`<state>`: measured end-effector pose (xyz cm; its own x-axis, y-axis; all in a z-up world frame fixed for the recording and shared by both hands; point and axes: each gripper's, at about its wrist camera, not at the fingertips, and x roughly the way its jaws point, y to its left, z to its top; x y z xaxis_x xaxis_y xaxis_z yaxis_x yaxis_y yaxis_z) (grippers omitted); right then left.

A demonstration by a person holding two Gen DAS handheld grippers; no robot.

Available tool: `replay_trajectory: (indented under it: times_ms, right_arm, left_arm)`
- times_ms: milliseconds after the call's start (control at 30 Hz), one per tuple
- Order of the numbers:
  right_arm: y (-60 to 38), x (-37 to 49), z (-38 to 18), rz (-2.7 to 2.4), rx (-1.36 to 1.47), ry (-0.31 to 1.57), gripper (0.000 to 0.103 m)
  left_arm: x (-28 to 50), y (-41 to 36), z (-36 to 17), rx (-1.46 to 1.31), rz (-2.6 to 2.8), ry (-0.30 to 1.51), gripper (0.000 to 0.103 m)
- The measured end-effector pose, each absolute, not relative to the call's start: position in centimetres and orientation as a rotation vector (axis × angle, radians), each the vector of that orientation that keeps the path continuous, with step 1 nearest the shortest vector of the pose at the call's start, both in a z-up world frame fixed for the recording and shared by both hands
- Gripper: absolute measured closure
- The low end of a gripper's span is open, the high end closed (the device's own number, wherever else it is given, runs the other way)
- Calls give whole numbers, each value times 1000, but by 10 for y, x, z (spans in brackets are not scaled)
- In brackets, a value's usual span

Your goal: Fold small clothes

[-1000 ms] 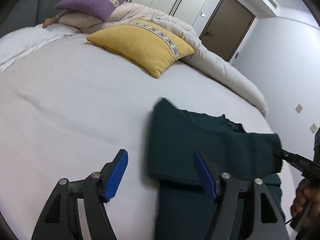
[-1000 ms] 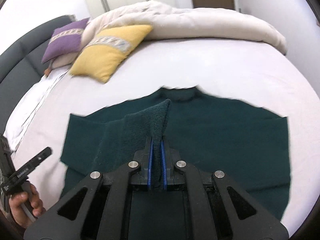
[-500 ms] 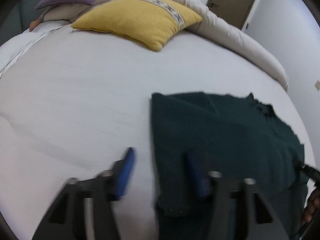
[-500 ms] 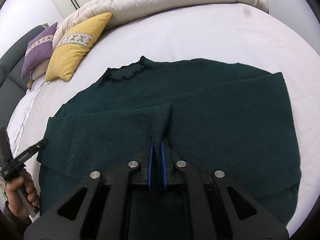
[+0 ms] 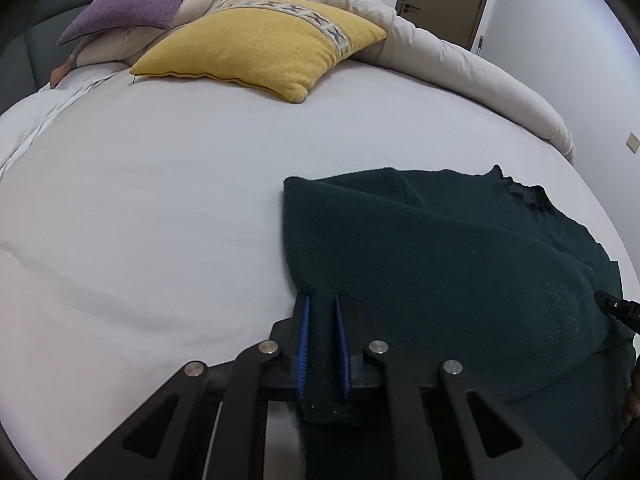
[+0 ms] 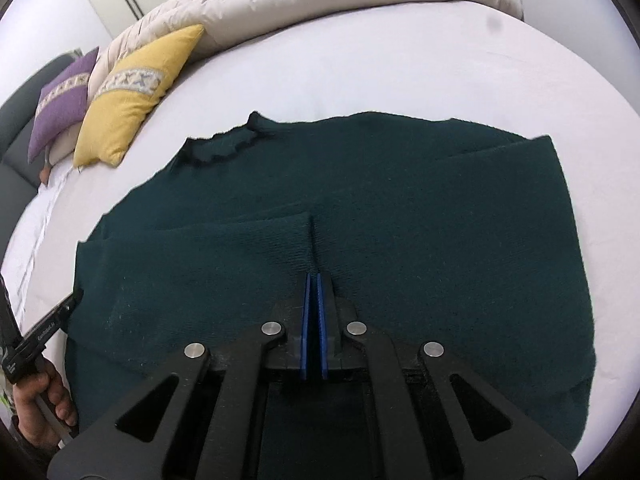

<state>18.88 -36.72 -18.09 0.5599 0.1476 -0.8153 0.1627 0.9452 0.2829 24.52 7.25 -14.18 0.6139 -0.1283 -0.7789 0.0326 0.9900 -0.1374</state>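
White sheeting covers the bed [image 5: 160,200], the largest surface in both wrist views, with a pale duvet [image 5: 460,64] bunched along its far edge and a yellow cushion [image 5: 264,44] and a purple cushion [image 5: 136,0] toward the headboard. Spread flat on the near part of the bed lies the dark green sweater [image 6: 400,200], neckline [image 6: 224,148] pointing away from the person, its long axis running from hem, nearest the tools, to collar. One side panel is already turned inward across the body, leaving a folded edge on the person's left. The left tool [image 5: 322,344] is closed on that folded left edge near the hem, a strip of knit visibly pinched between its blue pads [image 5: 303,344]. The right tool [image 6: 313,328] is likewise closed, clamping a raised ridge of knit near the middle of the body, so both grips sit at the near end, the left one outboard. The next fold probably carries this near end forward along the long axis toward the collar; the soft knit may sag between the two grips.
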Motion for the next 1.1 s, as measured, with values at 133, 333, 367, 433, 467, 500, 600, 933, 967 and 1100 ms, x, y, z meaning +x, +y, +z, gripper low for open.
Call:
replay_trajectory:
  times_ms: [133, 333, 367, 433, 467, 500, 600, 933, 967, 1100]
  right_arm:
    - [-365, 185, -175, -19, 326, 968, 101]
    - [-361, 195, -191, -36, 246, 986, 103]
    - [-357, 195, -189, -43, 220, 993, 102]
    - [-351, 194, -180, -70, 178, 1004, 97]
    - [-349, 191, -175, -89, 164, 1004, 91]
    - [-348, 185, -168, -101, 151, 996, 85]
    - [-340, 164, -144, -149, 105, 929, 58]
    - [-289, 60, -80, -149, -82, 838, 45]
    - [-286, 51, -78, -150, -90, 836, 45]
    - [-278, 9, -67, -144, -122, 819, 45]
  left_arm:
    - [240, 69, -143, -57, -78, 881, 89]
    - [250, 71, -152, -39, -97, 896, 87]
    - [249, 68, -150, -19, -93, 893, 87]
    - [238, 67, -140, -29, -94, 886, 87]
    - [232, 70, -136, -49, -94, 885, 85]
    - [226, 72, -132, -68, -94, 884, 78]
    - [196, 80, -117, -100, -90, 857, 64]
    - [72, 90, -107, -98, -118, 893, 38]
    - [62, 89, -109, -101, -121, 901, 38]
    - [23, 88, -114, -96, -132, 935, 37]
